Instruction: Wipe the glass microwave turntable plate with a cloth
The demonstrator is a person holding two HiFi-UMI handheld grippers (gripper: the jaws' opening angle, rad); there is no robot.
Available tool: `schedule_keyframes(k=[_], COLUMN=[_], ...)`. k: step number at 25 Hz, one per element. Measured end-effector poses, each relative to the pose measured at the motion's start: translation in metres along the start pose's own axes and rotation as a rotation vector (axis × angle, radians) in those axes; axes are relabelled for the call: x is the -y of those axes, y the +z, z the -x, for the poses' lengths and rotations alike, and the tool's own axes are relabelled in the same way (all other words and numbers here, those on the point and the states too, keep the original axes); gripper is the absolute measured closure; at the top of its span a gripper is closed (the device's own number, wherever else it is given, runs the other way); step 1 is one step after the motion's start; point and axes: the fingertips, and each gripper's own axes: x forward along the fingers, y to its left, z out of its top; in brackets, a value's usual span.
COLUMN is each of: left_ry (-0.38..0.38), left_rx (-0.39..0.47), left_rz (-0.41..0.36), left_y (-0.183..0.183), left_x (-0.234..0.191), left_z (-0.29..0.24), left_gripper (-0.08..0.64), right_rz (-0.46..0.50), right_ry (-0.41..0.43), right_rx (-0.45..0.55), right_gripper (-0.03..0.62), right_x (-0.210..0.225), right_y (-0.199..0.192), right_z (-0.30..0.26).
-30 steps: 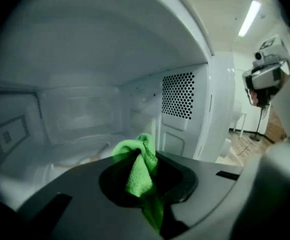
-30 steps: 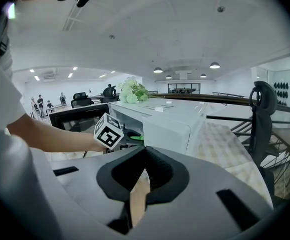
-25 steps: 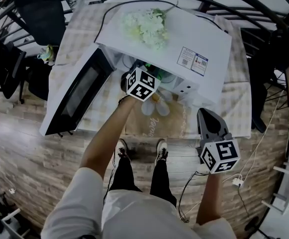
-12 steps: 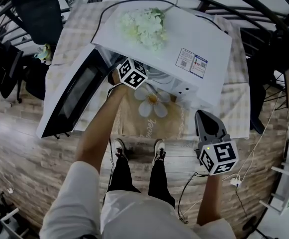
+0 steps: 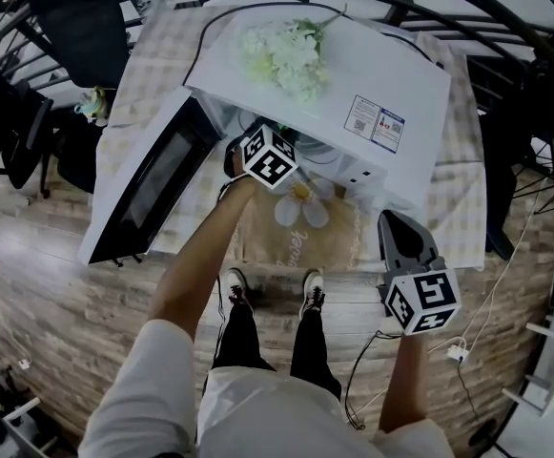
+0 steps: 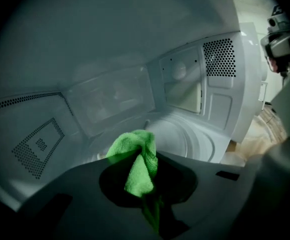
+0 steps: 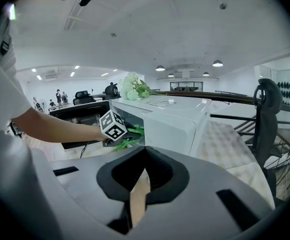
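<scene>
My left gripper [image 6: 143,155] reaches into the open white microwave [image 5: 353,74], shut on a bunched green cloth [image 6: 136,160]. In the left gripper view the cloth hangs just above the front left part of the round glass turntable plate [image 6: 187,136] on the cavity floor; contact cannot be made out. In the head view only that gripper's marker cube [image 5: 270,156] shows at the oven mouth. My right gripper [image 5: 398,221] hangs shut and empty off the table's front right edge, away from the oven. From the right gripper view I see the cloth [image 7: 131,133] beside the cube.
The microwave door [image 5: 148,184] swings wide to the left. White flowers [image 5: 286,55] lie on the oven's top. A daisy-print mat [image 5: 300,222] lies before it on the checked tablecloth [image 5: 453,189]. Office chairs [image 5: 86,27] stand at the left, and a cable [image 5: 458,351] lies on the floor.
The left gripper swept left and deeper into the microwave with the cloth, then came back right towards the opening. The right gripper has stayed in place.
</scene>
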Motion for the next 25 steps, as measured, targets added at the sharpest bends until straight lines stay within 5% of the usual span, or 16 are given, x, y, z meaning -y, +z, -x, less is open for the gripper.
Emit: schedule_keyframes(k=[6,11,14,16,19,22,25], left_ry=[-0.064,-0.227,-0.305,-0.252,-0.012,0.260,0.342], left_rx=[0.009,0.044,0.137,0.187,0.187,0.071,-0.041], left_rz=[0.020,0.026,0.077,0.066,0.004,-0.078,-0.153], left_y=[0.011,0.030,0.047,0.052,0.044,0.021,0.002], left_x=[0.029,0.077,0.091,0.081,0.028,-0.037,-0.066], left_z=[0.001,0.006,0.014,0.018,0.019,0.013,-0.003], left_gripper=[0.509,0.509,0.509,0.509,0.509,0.509,0.509], right_rz=[-0.009,-0.011,-0.009,-0.007,-0.004,-0.004,0.004], right_ry=[-0.002,0.001,-0.002,-0.006,-0.013,-0.013,-0.020], right_rx=[-0.001,0.000,0.002,0.001,-0.007,-0.021,-0.031], right_gripper=[0.578,0.578,0.578,0.578,0.578,0.578,0.578], right_x=[-0.004,-0.008,-0.008,-0.006,-0.004,-0.002,0.000], right_y=[0.000,0.001,0.002,0.001,-0.003,-0.012,-0.021], right_z=[0.000,0.000,0.001,0.002,0.004,0.006,0.009])
